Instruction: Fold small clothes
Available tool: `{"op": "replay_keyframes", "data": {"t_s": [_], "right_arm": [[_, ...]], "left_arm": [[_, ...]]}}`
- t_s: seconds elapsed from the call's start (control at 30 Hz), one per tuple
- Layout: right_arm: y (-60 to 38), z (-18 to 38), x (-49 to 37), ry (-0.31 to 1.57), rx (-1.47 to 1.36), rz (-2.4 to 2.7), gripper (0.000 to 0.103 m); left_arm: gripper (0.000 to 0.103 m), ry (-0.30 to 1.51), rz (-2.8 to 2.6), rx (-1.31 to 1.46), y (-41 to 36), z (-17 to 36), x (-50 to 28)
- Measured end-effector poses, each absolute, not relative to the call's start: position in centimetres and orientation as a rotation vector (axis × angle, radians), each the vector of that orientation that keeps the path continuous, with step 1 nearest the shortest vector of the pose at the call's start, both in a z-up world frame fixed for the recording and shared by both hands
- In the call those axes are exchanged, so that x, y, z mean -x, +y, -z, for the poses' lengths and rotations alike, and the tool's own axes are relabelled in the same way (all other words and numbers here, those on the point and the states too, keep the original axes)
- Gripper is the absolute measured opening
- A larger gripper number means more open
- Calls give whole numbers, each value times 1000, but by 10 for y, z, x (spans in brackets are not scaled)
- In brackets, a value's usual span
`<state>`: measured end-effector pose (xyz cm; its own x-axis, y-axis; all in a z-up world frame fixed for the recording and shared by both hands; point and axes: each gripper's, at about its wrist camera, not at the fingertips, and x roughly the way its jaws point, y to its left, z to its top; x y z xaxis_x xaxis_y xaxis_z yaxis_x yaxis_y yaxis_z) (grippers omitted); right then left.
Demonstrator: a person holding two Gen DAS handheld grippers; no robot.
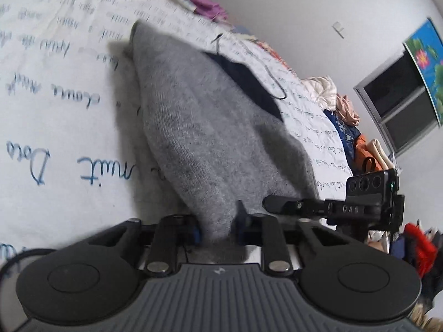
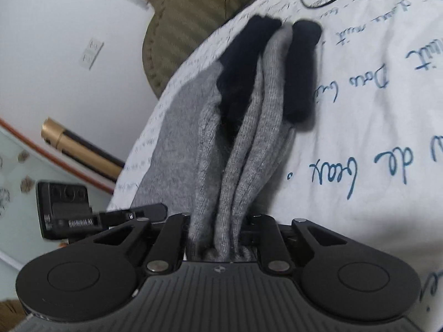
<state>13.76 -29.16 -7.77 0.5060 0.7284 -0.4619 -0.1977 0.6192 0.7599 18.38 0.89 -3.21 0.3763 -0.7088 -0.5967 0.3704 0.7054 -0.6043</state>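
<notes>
Grey knit garment (image 1: pixel 199 127) pinched between both grippers' fingers (image 2: pixel 177 229) (bunched), over bedsheet (image 1: pixel 55 88)

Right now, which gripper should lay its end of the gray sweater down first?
Probably the right gripper. It is shut on the bunched gray sweater, whose dark cuffs already rest on the bedsheet. The left gripper is shut on a raised fold.

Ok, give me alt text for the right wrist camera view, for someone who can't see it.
The right gripper is shut on a bunched grey knit garment with black cuffs, which stretches away over a white bedsheet printed with blue handwriting. A black cable lies on the sheet beyond, and an olive striped cushion sits at the bed's far edge.
</notes>
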Motion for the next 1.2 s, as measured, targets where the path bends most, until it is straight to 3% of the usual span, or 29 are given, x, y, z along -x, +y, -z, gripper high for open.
{"op": "replay_keyframes", "data": {"t_s": [0.2, 0.37, 0.53, 0.7, 0.83, 1.1, 1.2], "right_arm": [[-290, 70, -115, 866, -700, -627, 18], [-286, 78, -112, 887, -652, -528, 30], [-266, 51, -81, 801, -429, -402, 54], [-244, 48, -59, 761, -251, -291, 67], [-233, 50, -46, 745, -212, -264, 97], [-200, 53, -29, 742, -42, -174, 101], [-197, 54, -24, 737, -64, -166, 103]], "left_arm": [[15, 958, 716, 360, 19, 18, -165], [20, 996, 635, 343, 17, 33, -159], [33, 954, 517, 295, 20, 20, -143], [53, 884, 293, 166, 1, 7, -106], [58, 850, 200, 47, -20, 5, -87], [58, 868, 141, -2, -36, 19, -70], [65, 850, 123, -12, -39, 20, -62]]}}
